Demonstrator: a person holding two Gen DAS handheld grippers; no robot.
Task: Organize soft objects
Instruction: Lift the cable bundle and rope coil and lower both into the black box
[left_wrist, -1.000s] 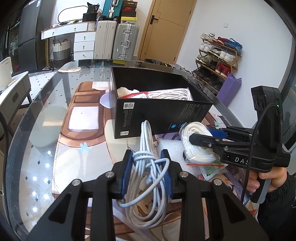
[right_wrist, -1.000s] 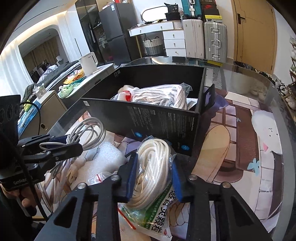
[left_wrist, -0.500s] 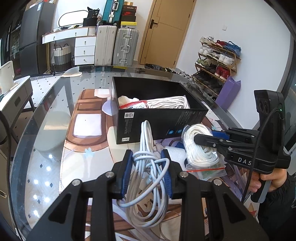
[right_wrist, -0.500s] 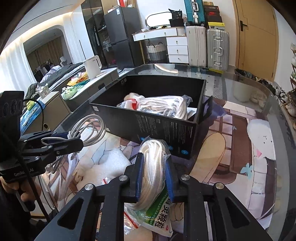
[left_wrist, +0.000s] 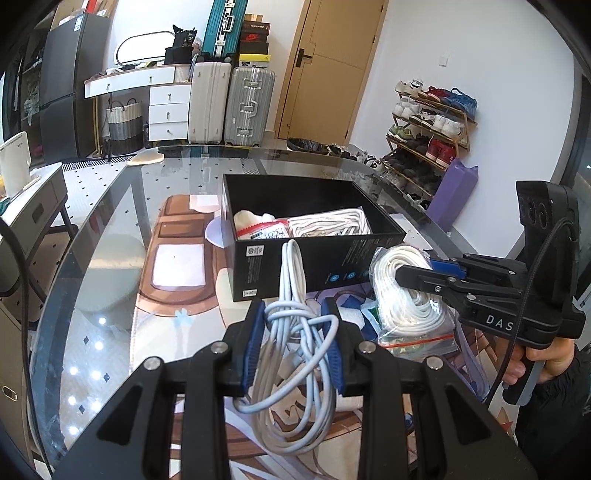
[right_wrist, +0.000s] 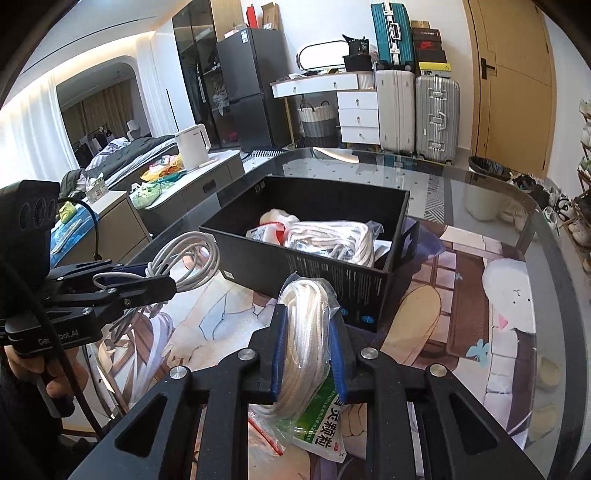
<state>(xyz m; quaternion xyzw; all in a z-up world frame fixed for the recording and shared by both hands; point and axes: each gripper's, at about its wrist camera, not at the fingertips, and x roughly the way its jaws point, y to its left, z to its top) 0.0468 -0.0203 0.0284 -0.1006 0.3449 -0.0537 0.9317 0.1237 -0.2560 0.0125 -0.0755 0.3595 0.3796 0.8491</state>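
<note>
My left gripper (left_wrist: 293, 314) is shut on a bundle of pale blue-white cable (left_wrist: 291, 343) and holds it above the table, in front of the black box (left_wrist: 295, 258). My right gripper (right_wrist: 306, 317) is shut on a clear bag of coiled white rope (right_wrist: 304, 332), lifted just before the box's near wall (right_wrist: 306, 269). In the left wrist view the right gripper (left_wrist: 413, 273) and bagged rope (left_wrist: 406, 291) hang right of the box. In the right wrist view the left gripper (right_wrist: 147, 280) with cable (right_wrist: 184, 254) is at the left. The box holds bagged white rope (right_wrist: 328, 240) and a white item (left_wrist: 247, 219).
The glass table (left_wrist: 110, 258) has a printed cartoon mat (right_wrist: 461, 295) under it. A white foam piece (left_wrist: 351, 314) lies on the table below the grippers. A sideboard with a kettle (right_wrist: 192, 146) stands left of the table. Suitcases (left_wrist: 229, 103) and a shoe rack (left_wrist: 432, 129) stand far behind.
Both grippers have risen and pulled back from the box, each carrying its bundle off the table. The right gripper's jaws closed tighter on the bagged rope.
</note>
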